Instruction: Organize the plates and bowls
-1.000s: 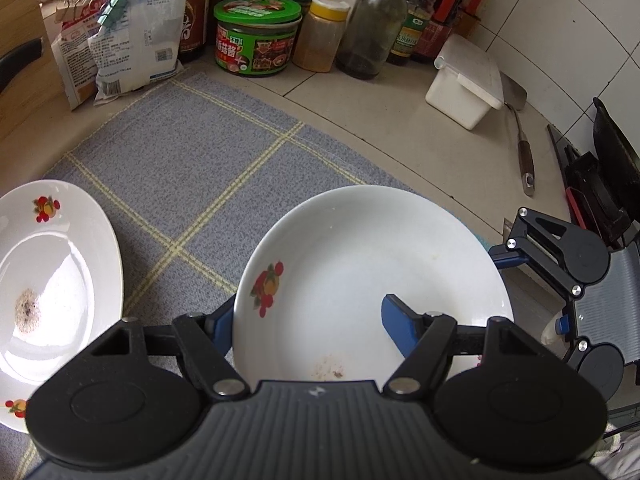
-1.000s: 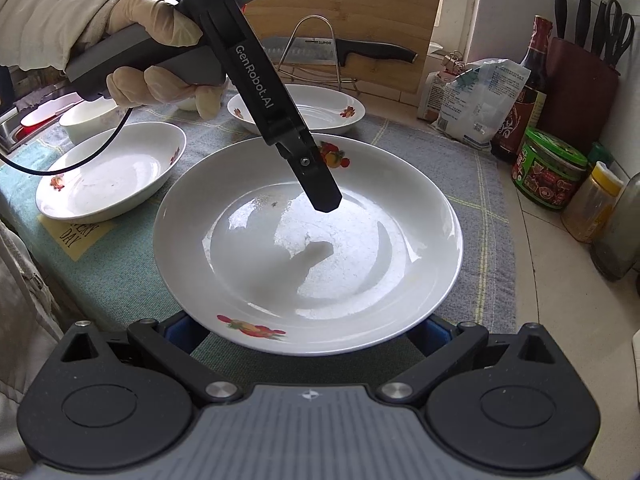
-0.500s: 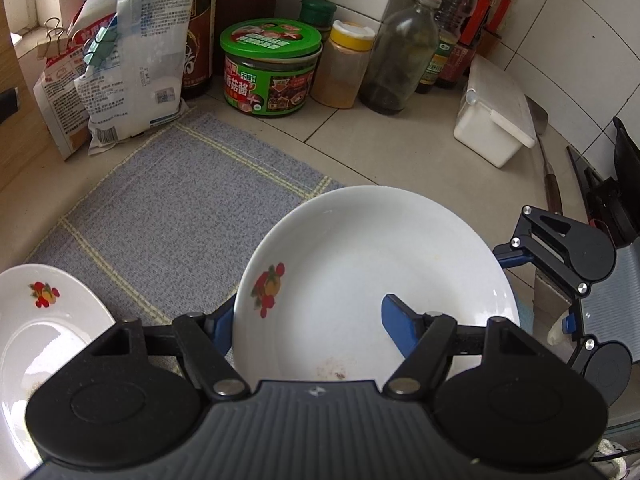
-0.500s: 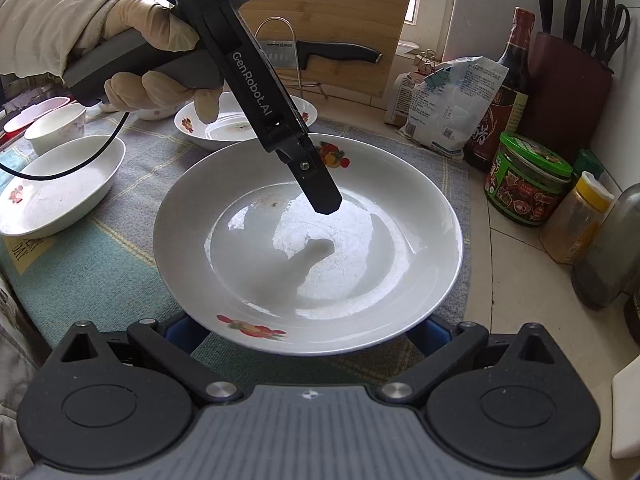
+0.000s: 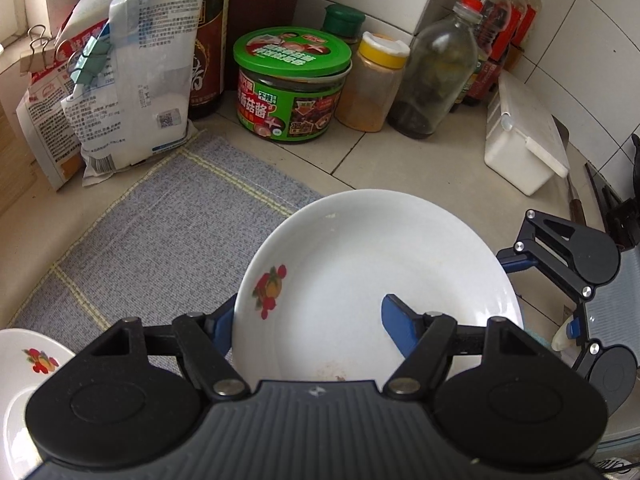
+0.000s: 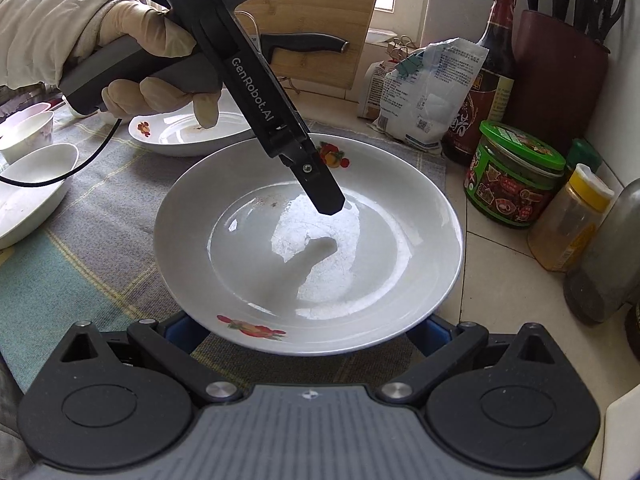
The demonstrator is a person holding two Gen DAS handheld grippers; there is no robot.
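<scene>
Two grippers on one plate [image 6: 308, 240] | left gripper [image 5: 308, 320] clamps its rim | right gripper [image 6: 308, 330] grip unclear, cannot tell | we keep it level.

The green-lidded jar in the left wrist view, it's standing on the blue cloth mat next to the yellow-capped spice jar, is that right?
Not quite. In the left wrist view the green-lidded jar does stand next to the yellow-capped spice jar, but it is on the bare tiled counter, beyond the edge of the blue cloth mat, not on it.
</scene>
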